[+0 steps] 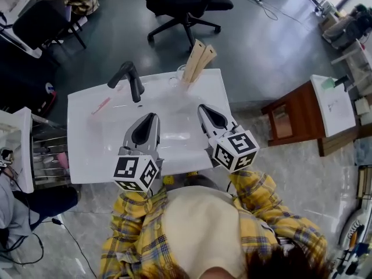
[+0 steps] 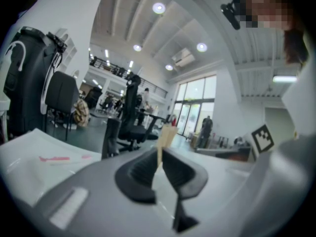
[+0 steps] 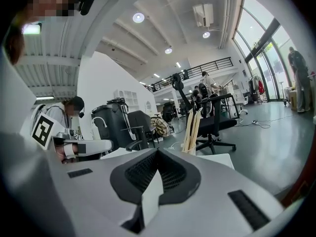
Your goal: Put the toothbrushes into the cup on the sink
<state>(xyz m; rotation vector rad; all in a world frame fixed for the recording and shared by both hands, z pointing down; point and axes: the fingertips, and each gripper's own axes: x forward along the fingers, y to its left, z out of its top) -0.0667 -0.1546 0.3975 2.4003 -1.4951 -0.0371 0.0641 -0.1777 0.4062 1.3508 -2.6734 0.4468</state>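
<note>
Currently the left claw and right claw are hovering closed, empty, over the sink; the pink toothbrush is lying upper left, likely light, stiff, slippery, best pinched mid-handle.

The head camera looks steeply down on the sink; both gripper cameras face level, sharing the toothbrushes ahead.

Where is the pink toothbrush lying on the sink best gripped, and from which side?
Probably at mid-handle, from above, jaws across its length: the pink toothbrush lies flat and slantwise on the sink, left of the faucet.
</note>
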